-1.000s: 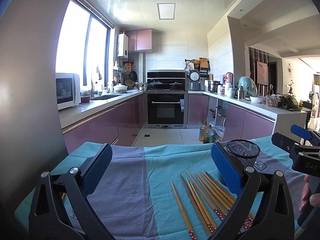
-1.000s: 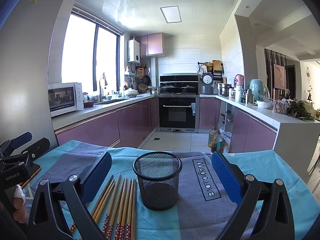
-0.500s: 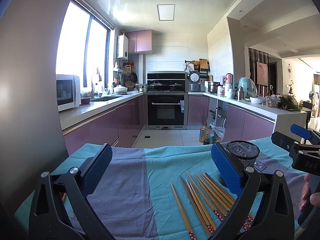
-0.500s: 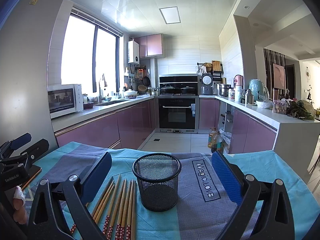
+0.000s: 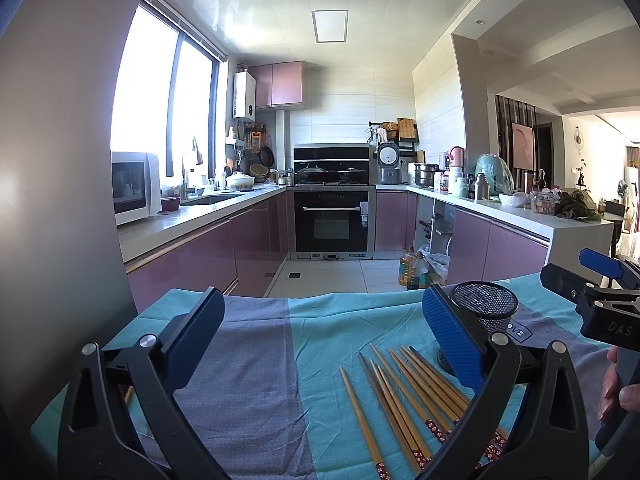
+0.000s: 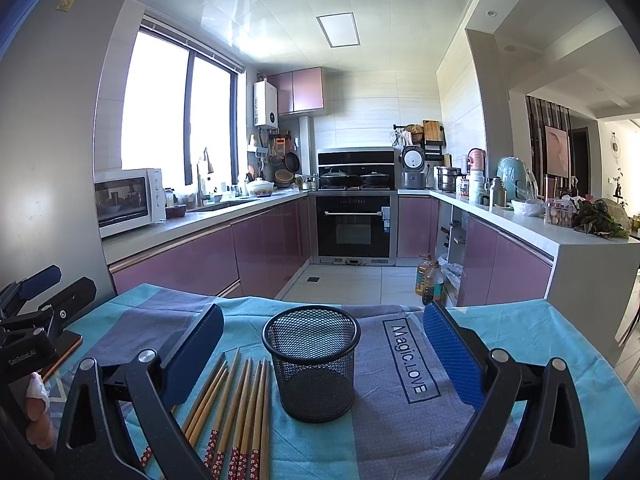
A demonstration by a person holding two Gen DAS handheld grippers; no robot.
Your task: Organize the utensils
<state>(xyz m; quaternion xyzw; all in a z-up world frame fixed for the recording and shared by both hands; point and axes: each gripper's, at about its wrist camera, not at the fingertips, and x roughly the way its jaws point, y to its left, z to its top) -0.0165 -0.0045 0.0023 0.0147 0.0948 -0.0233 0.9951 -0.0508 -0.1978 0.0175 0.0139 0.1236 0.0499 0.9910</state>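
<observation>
Over tablecloth (image 6: 500,332), both hand-held grippers unchanged, wide apart, chopsticks (image 6: 240,400) untouched beside mesh cup (image 6: 312,360)

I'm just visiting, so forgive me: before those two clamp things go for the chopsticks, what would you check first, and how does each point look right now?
1. Left gripper open and holding nothing: ok.
2. Right gripper open and holding nothing: ok.
3. Mesh cup upright, with no chopsticks in it: ok.
4. Chopsticks lying flat on the cloth beside the cup, in view: ok.
5. Chopsticks spaced enough to pinch one alone: not ok, most lie close together; one lies apart in the left view.
6. Total chopstick count: cannot tell, the gripper fingers hide some.
</observation>
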